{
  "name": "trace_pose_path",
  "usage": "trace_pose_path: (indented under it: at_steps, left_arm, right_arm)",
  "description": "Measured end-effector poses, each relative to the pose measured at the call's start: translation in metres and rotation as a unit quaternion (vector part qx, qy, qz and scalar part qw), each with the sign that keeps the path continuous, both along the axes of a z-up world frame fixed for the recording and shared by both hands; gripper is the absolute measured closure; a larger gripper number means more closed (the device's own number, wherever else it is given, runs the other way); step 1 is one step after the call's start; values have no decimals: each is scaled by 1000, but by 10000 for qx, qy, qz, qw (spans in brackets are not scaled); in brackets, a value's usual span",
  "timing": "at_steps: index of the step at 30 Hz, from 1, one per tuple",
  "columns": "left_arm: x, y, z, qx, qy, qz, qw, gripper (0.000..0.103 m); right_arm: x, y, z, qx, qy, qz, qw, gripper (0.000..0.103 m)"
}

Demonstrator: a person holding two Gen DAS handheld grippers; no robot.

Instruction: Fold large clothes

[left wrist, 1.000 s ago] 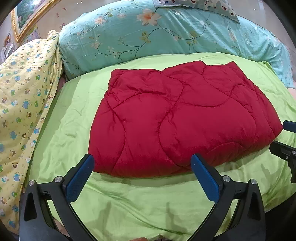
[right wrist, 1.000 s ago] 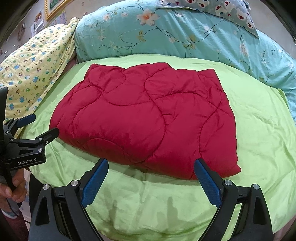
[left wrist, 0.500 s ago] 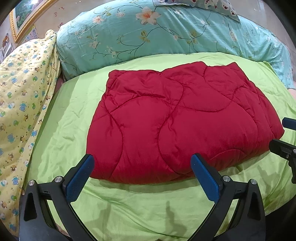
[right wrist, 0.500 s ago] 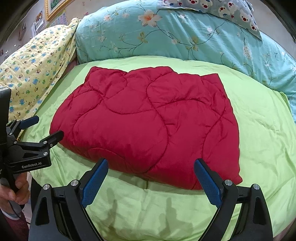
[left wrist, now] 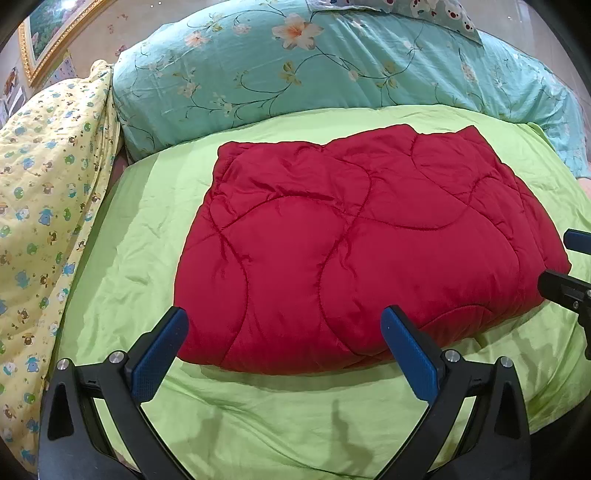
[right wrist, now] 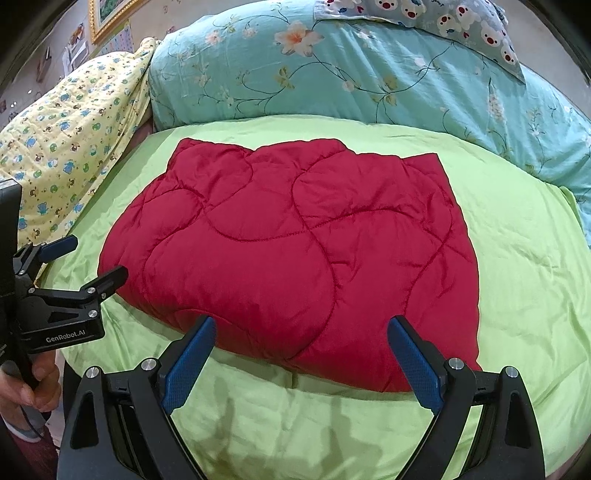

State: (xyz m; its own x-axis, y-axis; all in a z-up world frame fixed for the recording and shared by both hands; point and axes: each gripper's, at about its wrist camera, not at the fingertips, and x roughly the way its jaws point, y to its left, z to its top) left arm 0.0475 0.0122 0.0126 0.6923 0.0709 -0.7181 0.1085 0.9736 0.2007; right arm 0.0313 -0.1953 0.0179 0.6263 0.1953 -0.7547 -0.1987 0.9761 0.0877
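A red quilted garment [left wrist: 369, 251] lies folded into a thick rectangle on the green bed sheet [left wrist: 140, 229]; it also shows in the right wrist view [right wrist: 295, 258]. My left gripper [left wrist: 284, 350] is open and empty, hovering just short of the garment's near edge. My right gripper [right wrist: 301, 362] is open and empty, also at the near edge. The left gripper appears at the left of the right wrist view [right wrist: 85, 258], and the right gripper's fingertips [left wrist: 569, 284] show at the right edge of the left wrist view.
A teal floral duvet [left wrist: 332, 66] is piled behind the garment. A yellow patterned quilt [left wrist: 44, 192] lies along the left. A bear-print pillow [right wrist: 436, 18] sits at the back. A framed picture [left wrist: 48, 33] hangs on the wall at top left.
Both grippers have edged forward toward the garment's near edge, which now sits slightly lower in both views. Both stay open. The garment has not moved.
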Motion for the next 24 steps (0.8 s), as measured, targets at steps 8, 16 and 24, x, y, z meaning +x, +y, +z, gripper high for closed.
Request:
trace_pose_path:
  at_steps: [8,16,24]
  left_arm:
    - [2,0,0,-12,9,34,10000,0]
    - [1,1,-1,-17,-6,25,10000,0]
    - [1,1,-1,-10,-5,32,10000,0]
  right_arm:
    - [3,0,0,14,24,8,10000,8]
    - [4,2,-3,20,52,24,10000,8]
    - [3,2,-3,23,39,19,10000,8]
